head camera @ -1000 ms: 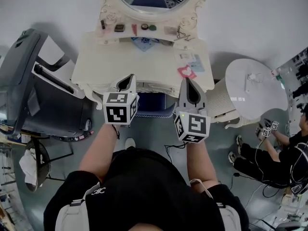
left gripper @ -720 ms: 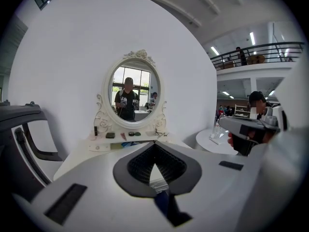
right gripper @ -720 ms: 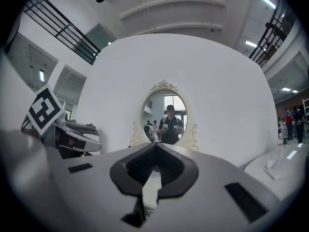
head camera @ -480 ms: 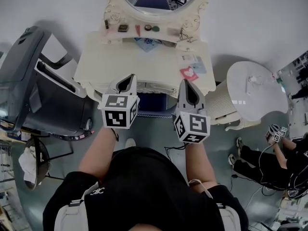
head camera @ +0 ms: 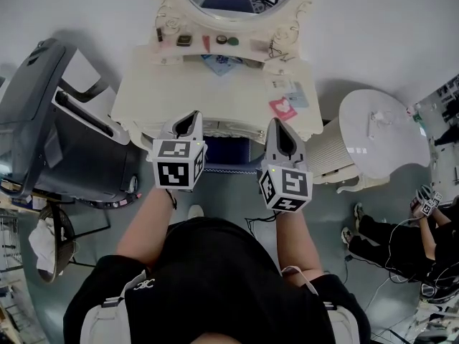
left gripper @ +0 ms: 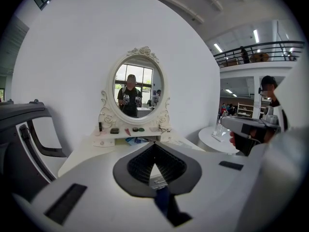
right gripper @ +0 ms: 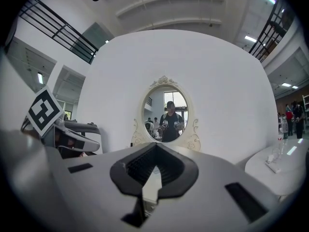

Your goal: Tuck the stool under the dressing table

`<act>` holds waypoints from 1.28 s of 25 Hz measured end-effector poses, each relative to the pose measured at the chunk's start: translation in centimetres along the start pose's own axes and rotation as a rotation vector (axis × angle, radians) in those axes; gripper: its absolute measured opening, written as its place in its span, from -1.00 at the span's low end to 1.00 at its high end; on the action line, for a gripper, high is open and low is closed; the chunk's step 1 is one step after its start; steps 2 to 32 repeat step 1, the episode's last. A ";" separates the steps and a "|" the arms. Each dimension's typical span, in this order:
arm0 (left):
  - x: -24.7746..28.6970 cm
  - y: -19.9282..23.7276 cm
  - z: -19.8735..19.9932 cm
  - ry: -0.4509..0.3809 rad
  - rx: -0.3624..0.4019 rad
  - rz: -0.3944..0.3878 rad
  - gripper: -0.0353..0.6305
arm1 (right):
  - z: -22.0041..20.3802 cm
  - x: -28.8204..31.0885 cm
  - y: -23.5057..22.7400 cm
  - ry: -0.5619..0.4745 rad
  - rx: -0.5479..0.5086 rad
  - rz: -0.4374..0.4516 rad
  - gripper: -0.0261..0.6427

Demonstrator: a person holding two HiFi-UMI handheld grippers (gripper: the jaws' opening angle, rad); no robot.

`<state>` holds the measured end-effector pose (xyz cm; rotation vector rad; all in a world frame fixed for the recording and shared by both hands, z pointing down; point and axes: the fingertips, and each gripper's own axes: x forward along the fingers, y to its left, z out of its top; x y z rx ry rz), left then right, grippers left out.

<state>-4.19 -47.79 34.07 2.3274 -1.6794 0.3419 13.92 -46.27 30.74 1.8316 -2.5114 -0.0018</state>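
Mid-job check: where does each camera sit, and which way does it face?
Head view: on the person's head, looking steeply down at the dressing table; forearms, left tool, right tool show.
Left gripper view: on the left tool, facing the mirror; its shut jaws show.
Right gripper view: on the right tool, likewise.
Shared: both gripper views see the mirror.

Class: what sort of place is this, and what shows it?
Probably a staged set in a large hall, not a home: an ornate dressing table against a plain white backdrop, with a railed mezzanine beyond.
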 end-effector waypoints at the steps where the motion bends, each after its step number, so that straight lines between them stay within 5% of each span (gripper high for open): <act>1: 0.0 0.0 0.0 0.000 0.006 0.002 -0.88 | 0.0 0.0 0.0 0.001 0.003 -0.001 -0.90; 32: 0.0 0.0 0.0 0.000 0.006 0.002 -0.88 | 0.0 0.0 0.0 0.001 0.003 -0.001 -0.90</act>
